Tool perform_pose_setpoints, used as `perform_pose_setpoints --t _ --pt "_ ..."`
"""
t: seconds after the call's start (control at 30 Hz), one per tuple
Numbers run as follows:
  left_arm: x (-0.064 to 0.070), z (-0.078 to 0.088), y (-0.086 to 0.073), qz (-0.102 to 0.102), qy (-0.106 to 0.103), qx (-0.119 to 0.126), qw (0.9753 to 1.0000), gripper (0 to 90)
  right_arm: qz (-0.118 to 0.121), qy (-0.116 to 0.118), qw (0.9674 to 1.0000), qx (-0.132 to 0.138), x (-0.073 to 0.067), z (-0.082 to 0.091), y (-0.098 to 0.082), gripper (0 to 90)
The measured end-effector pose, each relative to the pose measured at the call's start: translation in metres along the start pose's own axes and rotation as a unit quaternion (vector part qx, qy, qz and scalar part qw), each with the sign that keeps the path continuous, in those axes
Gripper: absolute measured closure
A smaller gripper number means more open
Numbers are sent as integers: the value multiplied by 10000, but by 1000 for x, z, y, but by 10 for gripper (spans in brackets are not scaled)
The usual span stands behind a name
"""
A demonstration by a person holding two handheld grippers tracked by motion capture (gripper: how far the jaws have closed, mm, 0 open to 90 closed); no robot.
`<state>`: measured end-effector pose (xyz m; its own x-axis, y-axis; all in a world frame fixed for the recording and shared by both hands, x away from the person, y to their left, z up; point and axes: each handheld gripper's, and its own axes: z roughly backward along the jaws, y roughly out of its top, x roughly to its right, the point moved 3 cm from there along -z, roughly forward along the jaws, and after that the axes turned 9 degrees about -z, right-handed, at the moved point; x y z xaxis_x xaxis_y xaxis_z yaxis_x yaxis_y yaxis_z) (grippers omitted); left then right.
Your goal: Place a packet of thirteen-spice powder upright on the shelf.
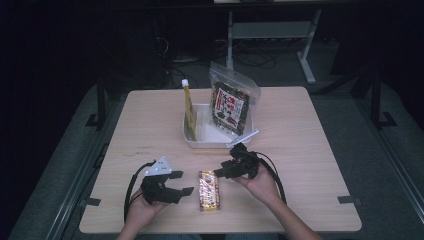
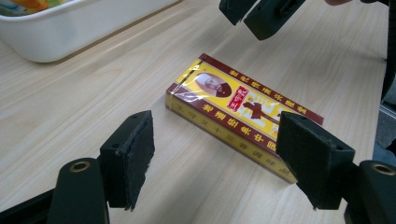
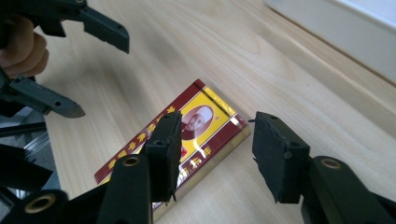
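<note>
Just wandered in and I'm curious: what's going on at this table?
A person holds a gripping tool in each hand. The left tool and the right tool are both open, flanking a red-and-yellow box that lies flat on the wooden table. Neither grips it yet. Farther back, a white tub holds a snack bag and a yellow bottle.

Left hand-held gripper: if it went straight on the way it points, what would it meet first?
Probably the red-and-yellow box lying flat on the table, ahead between its open jaws; depth is uncertain.
</note>
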<state>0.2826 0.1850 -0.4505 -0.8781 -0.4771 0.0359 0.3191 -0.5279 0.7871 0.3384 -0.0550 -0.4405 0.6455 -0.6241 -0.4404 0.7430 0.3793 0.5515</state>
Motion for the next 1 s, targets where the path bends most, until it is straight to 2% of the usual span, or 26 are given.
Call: perform_pose_setpoints --t 0.3,0.67,0.77,1.0 --pt "3 -4 0 -5 -27 -46 10000 274 81 199 9996 -192 0 -2 -16 659" --pt "3 -4 0 -24 -19 -57 10000 274 483 346 9959 -682 -7 -7 -42 860" --pt "4 -5 0 -12 -29 -74 10000 274 539 354 9944 -842 -10 -11 -49 862" --pt "4 -5 0 -27 -52 -107 9999 268 576 448 9932 -902 -15 -17 -55 852"
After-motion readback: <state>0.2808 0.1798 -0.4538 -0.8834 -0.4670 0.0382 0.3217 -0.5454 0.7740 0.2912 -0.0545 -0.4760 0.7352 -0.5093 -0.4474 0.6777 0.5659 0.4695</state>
